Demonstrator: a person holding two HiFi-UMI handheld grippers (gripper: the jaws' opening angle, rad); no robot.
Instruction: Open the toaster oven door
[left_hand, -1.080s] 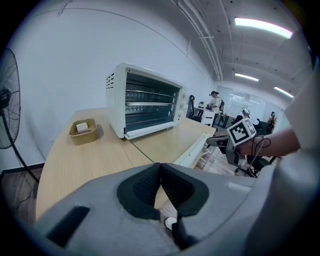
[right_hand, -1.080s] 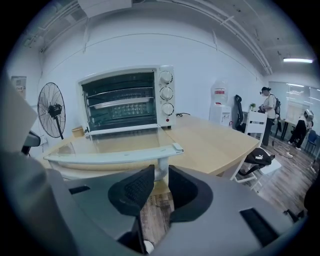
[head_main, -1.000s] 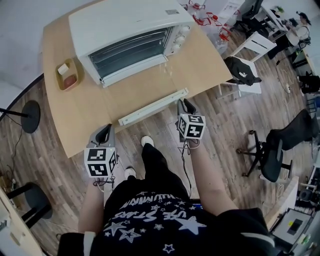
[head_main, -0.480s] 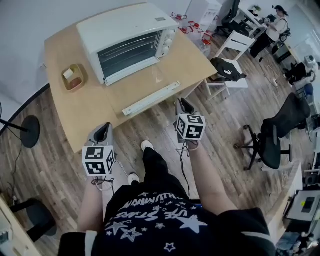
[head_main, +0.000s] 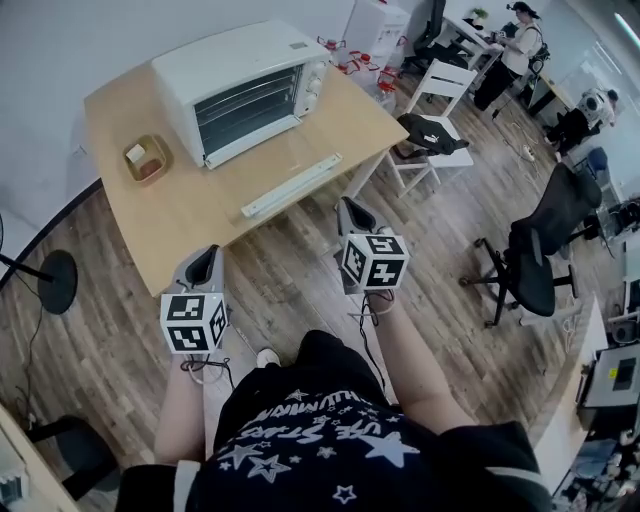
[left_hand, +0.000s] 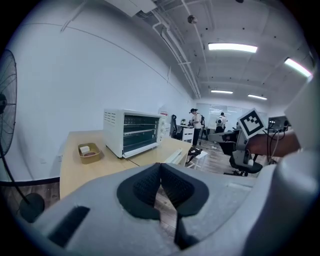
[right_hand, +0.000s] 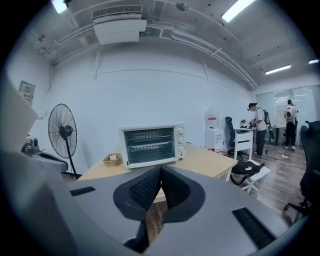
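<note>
Hovering short of the table (head_main: 190, 215), the left gripper (head_main: 206, 256) is closed and empty; the right gripper (head_main: 349, 208) has just been closing on nothing. The toaster oven (head_main: 240, 80) door is shut.

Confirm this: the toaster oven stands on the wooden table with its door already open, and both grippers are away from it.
The door is wrong: the right gripper view shows the toaster oven with its door shut. It does stand on the wooden table, and the left gripper and right gripper are away from it.
</note>
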